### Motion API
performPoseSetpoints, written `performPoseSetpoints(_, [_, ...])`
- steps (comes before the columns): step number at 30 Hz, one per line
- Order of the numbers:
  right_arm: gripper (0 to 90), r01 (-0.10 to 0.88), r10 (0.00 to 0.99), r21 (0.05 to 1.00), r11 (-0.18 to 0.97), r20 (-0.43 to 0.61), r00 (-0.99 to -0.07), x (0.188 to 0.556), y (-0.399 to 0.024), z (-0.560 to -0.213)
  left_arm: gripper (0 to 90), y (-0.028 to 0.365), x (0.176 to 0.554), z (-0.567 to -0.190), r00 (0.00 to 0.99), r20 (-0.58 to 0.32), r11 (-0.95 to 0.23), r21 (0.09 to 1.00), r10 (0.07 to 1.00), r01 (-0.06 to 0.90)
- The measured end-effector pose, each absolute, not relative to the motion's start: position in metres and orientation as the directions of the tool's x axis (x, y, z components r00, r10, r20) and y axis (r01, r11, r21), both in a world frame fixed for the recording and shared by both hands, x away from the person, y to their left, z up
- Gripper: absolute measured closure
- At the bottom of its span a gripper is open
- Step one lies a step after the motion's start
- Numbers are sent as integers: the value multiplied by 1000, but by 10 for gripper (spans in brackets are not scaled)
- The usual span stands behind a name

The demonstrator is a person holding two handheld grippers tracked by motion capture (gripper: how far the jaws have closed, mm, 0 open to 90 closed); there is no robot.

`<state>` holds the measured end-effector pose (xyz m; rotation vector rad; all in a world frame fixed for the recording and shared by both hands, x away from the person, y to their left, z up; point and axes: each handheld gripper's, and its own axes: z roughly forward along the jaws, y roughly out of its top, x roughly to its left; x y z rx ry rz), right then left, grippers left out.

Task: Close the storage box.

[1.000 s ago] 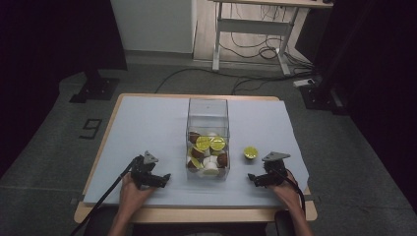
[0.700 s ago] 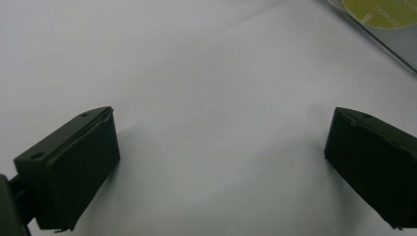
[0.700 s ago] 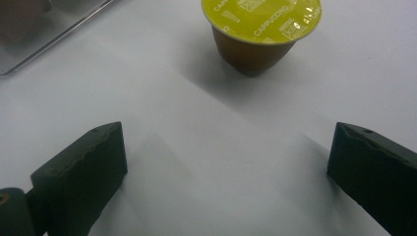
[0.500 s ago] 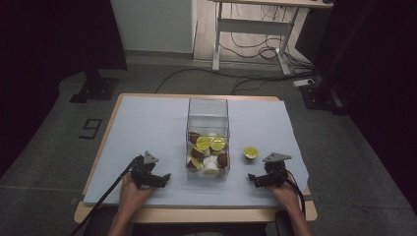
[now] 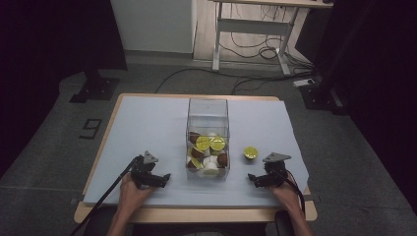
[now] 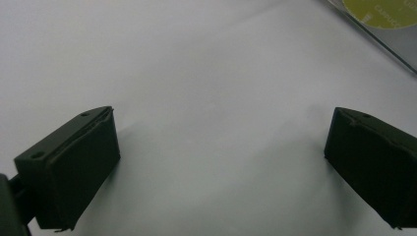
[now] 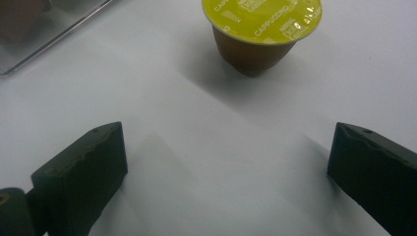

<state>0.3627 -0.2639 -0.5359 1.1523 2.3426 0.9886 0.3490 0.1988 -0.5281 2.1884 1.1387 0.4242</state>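
A clear plastic box (image 5: 208, 128) stands in the middle of the table and holds several coffee capsules with yellow, white and brown tops. One lone capsule (image 5: 251, 153) with a yellow-green lid and brown cup stands on the table to the right of the box; in the right gripper view this capsule (image 7: 260, 30) is just ahead of the jaws. My right gripper (image 5: 255, 180) rests open near the front edge, below that capsule, and holds nothing. My left gripper (image 5: 163, 178) rests open at the front left of the box, with bare table between its jaws.
The pale blue table cover (image 5: 147, 123) spreads bare to the left and behind the box. The wooden table edge (image 5: 196, 214) runs close under both hands. A corner of the box (image 6: 378, 24) with a yellow lid inside is at the top right of the left gripper view.
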Motion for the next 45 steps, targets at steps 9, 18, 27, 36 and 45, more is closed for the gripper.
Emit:
performPoseSetpoints(9, [44, 534, 786, 706, 465, -52, -616, 358, -258, -531, 69, 198, 344, -525, 599, -3, -447, 663, 801, 600])
performPoseSetpoints(18, [46, 519, 761, 717, 465, -25, -648, 352, -254, -522, 160, 196, 334, -514, 636, -29, -423, 724, 771, 545])
performPoseSetpoints(27, [137, 502, 743, 735, 455, -4, -669, 342, -254, -508, 204, 185, 324, -503, 700, -20, -436, 769, 714, 467])
performPoseSetpoints(36, [224, 477, 713, 747, 463, 5, -701, 336, -245, -497, 266, 176, 318, -495, 740, -14, -449, 787, 673, 423])
performPoseSetpoints(45, [333, 468, 671, 757, 455, 53, -739, 334, -233, -489, 383, 167, 317, -489, 772, -22, -458, 794, 635, 399])
